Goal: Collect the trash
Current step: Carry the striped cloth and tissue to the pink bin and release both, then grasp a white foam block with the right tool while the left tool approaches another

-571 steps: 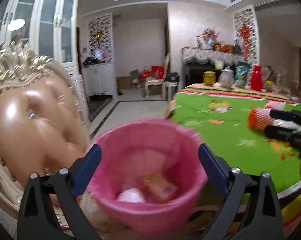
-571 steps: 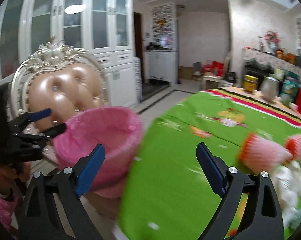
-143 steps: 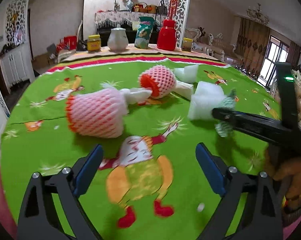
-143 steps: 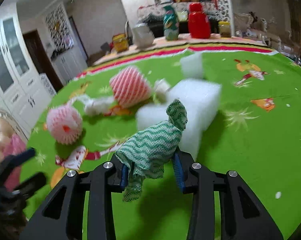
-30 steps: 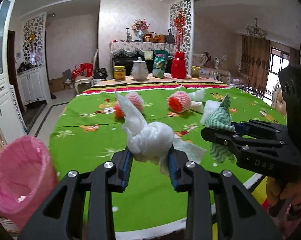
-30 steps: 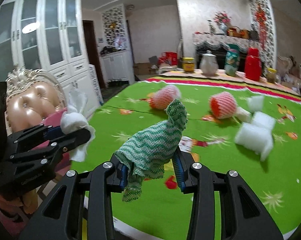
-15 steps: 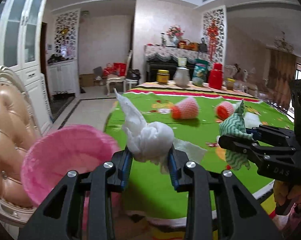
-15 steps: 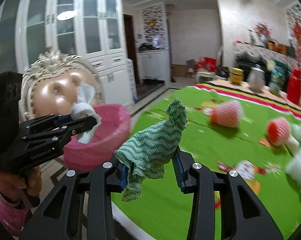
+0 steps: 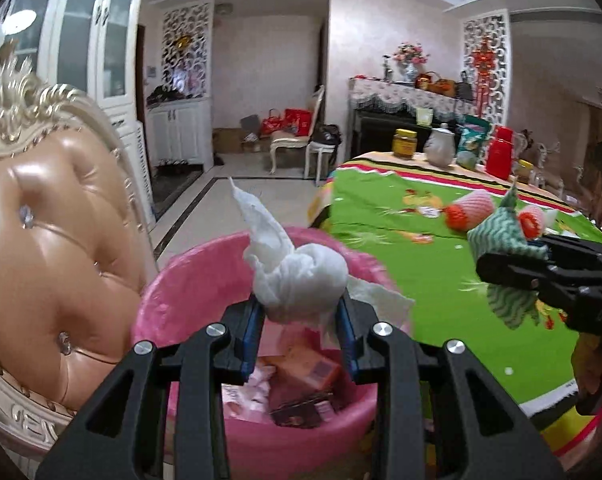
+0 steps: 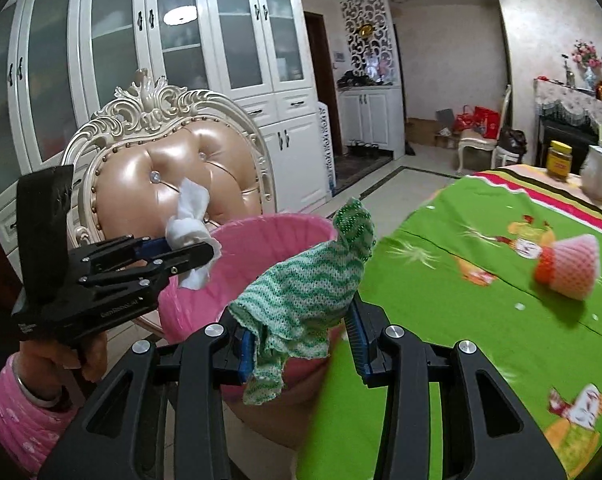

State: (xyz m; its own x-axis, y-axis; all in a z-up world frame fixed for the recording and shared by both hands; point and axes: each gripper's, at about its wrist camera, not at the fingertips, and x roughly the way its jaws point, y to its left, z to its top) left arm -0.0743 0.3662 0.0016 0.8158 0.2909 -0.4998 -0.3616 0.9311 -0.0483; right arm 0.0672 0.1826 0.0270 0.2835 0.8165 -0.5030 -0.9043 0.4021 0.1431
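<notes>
Pink bin (image 9: 189, 280), left gripper (image 9: 301, 330) pinching one white tissue wad (image 9: 297, 280), right gripper (image 10: 301, 336) pinching one green cloth (image 10: 301, 292)

bright even indoor light — ceiling lamp glare on cabinet glass (image 10: 179, 14), fisheye-bent dark corners.

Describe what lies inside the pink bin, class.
Inside the pink bin: an orange carton, a dark packet and pale pink wrappers. The left gripper and its white tissue wad cover the rest.
</notes>
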